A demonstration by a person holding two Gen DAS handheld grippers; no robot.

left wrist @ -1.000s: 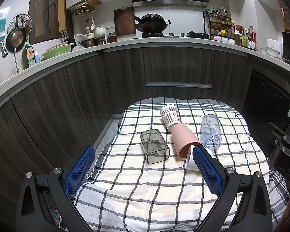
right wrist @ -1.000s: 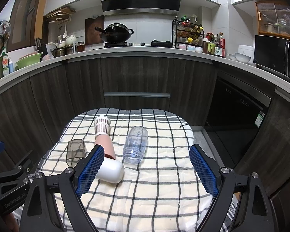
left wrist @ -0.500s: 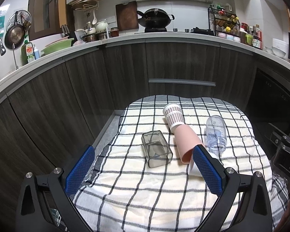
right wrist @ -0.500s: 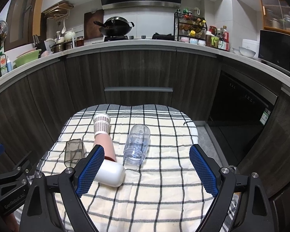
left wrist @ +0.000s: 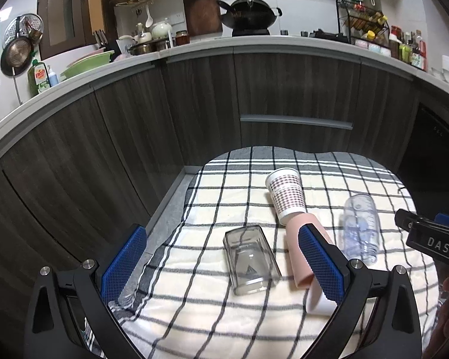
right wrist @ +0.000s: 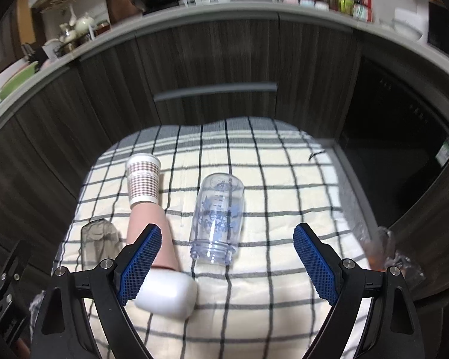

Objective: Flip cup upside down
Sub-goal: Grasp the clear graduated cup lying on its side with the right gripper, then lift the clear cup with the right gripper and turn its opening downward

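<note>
Several cups lie on their sides on a checked cloth (left wrist: pixel 194 308): a smoky square glass (left wrist: pixel 251 258), a patterned paper cup (left wrist: pixel 287 194), a pink cup (left wrist: pixel 299 257), a white cup (right wrist: pixel 167 294) and a clear printed bottle-like cup (right wrist: pixel 218 215). My left gripper (left wrist: pixel 221 264) is open, its jaws either side of the smoky glass and short of it. My right gripper (right wrist: pixel 227 266) is open, with the clear cup's mouth just ahead between its jaws. The clear cup also shows in the left wrist view (left wrist: pixel 360 224).
Dark wood cabinets (left wrist: pixel 284 89) curve around behind the cloth, with a drawer handle (right wrist: pixel 215 91). A black oven front (right wrist: pixel 404 137) stands at the right. The cloth's left edge drops to the floor (left wrist: pixel 170 203). The right gripper's body (left wrist: pixel 431 242) shows at the left view's right edge.
Both grippers have moved forward and lower toward the cups. The right one has closed in on the clear cup and its view is blurred. Both stay open.
</note>
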